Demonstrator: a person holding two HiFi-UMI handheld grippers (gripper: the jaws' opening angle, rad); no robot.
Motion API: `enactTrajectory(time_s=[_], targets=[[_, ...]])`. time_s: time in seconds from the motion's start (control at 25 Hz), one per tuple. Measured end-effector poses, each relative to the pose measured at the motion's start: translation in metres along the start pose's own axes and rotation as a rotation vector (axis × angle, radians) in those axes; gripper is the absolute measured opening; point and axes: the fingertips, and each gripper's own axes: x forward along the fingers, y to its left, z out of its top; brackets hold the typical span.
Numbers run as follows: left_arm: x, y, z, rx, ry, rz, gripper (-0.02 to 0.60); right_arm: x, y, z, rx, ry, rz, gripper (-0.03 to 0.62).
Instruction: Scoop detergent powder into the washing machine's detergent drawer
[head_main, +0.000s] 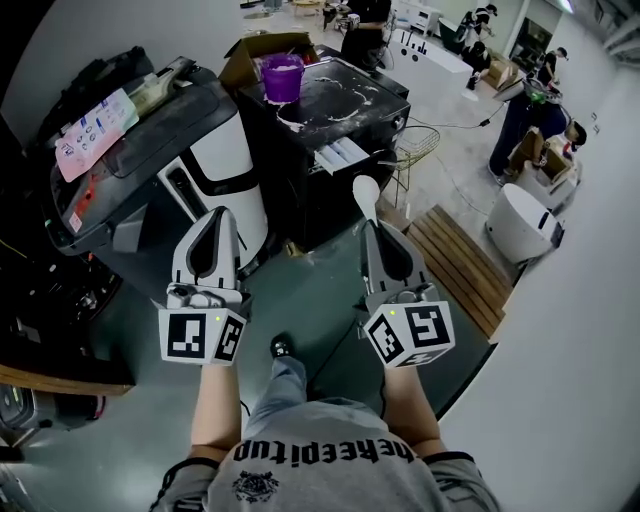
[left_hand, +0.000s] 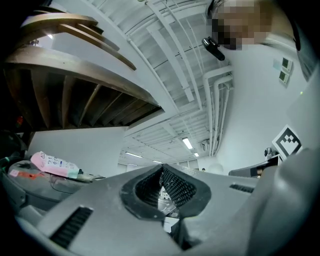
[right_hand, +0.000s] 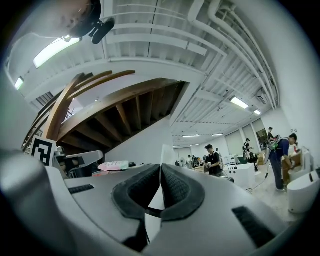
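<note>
Left gripper jaws together, empty. Right gripper is clamped on the handle of the white scoop, load unclear. Detergent drawer sticks out at the front top edge of the washing machine; purple tub sits at its far-left corner. Fill there, keep the bowl level, tip low over the drawer - powder's already spilled on the top.

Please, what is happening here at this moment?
A person stands before the machines with a gripper in each hand. The right gripper is shut on the handle of a white scoop. The left gripper is shut and holds nothing. Ahead, a purple tub stands on a black machine dusted with white powder. No scooping is under way.
</note>
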Motion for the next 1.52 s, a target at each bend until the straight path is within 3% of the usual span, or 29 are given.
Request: enactTrajectory(time_s=[0.64, 1.16, 1.52], targets=[[0.124, 0.094, -0.035, -0.002, -0.012, -0.046, 0.003, 0.146, -0.029, -0.009, 0.006, -0.03, -0.082, 0.005], [0.169, 0.154, -0.062, 0.006, 0.001, -0.071, 0.003, 0.22, -0.021, -0.024, 0.002, -0.047, -0.107, 0.005], [0.194, 0.166, -0.075, -0.018, 0.001, -0.081, 0.003, 0.238, -0.03, -0.03, 0.011, -0.049, -0.131, 0.005]])
